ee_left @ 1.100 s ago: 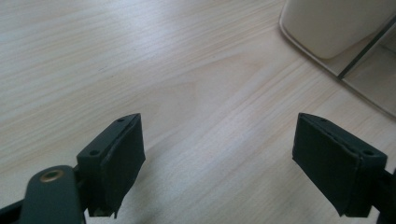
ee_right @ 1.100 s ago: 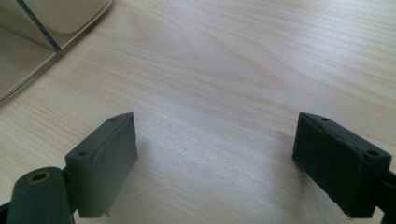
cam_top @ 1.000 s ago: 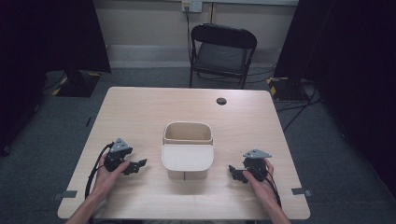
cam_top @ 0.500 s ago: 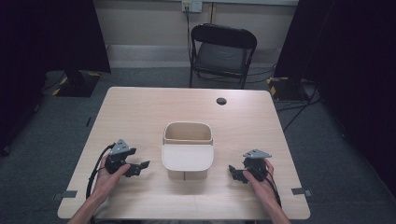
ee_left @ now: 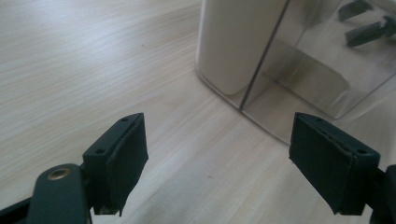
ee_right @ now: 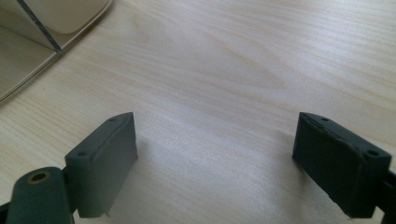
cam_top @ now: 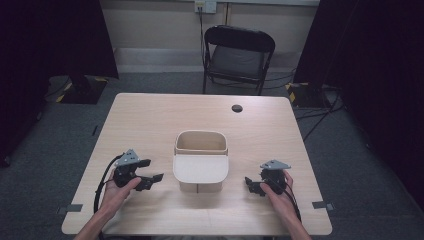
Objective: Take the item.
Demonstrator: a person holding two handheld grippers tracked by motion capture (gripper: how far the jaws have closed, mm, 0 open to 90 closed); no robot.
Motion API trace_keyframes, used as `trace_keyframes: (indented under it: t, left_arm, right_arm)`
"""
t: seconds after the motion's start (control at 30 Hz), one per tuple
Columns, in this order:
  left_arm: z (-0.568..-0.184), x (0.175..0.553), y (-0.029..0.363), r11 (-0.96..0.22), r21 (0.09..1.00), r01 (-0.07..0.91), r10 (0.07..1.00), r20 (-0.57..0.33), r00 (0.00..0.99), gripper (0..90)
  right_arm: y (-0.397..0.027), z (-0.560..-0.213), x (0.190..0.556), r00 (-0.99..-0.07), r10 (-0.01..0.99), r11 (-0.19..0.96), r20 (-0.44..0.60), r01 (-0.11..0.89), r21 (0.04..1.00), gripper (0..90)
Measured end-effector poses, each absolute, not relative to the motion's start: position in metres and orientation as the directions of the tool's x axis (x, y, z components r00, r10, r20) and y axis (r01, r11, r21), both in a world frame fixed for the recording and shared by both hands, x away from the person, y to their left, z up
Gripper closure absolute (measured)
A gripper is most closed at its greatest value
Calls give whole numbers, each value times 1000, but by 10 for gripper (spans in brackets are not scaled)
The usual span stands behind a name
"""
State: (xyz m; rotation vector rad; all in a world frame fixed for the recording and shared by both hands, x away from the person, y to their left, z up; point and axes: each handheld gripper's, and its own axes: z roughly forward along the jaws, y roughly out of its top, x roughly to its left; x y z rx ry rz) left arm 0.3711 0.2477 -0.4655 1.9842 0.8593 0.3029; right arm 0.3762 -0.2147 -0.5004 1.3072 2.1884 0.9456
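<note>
You held both grippers, left (cam_top: 150, 181) and right (cam_top: 251, 185), jaws wide, empty, flanking the bin (cam_top: 201, 161). Its lid looked loose. A careless nudge could have tipped it.

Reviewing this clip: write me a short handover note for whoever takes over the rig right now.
Left tongs: open, holding nothing, just left of the beige plastic bin with its flat lid.
Right tongs: open, holding nothing, to the bin's right, a bit farther off.
Bin: middle of the light wooden table, its back part open on top, the lid over its front part.
Done: nothing gripped so far.
Left: probably close in on the bin from both sides and take hold.
Elsewhere: small black round disc near the far edge.
</note>
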Motion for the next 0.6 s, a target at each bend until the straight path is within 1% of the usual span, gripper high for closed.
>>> trace_keyframes:
  t: [0.07,0.1,0.3,0.6]
  left_arm:
    - [-465,371,246,-332,830,447,674,-122,728,190]
    - [-464,370,245,-345,833,432,667,-107,738,188]
    - [-461,367,241,-341,837,429,652,-119,749,182]
    - [-454,361,234,-331,859,390,617,-116,779,193]
  right_arm:
    - [-215,-500,376,-470,883,327,-10,597,732,131]
    - [-215,-500,376,-470,883,327,-10,597,732,131]
    - [-215,-500,376,-470,883,327,-11,597,733,131]
    - [-215,-500,376,-470,883,327,-10,597,733,130]
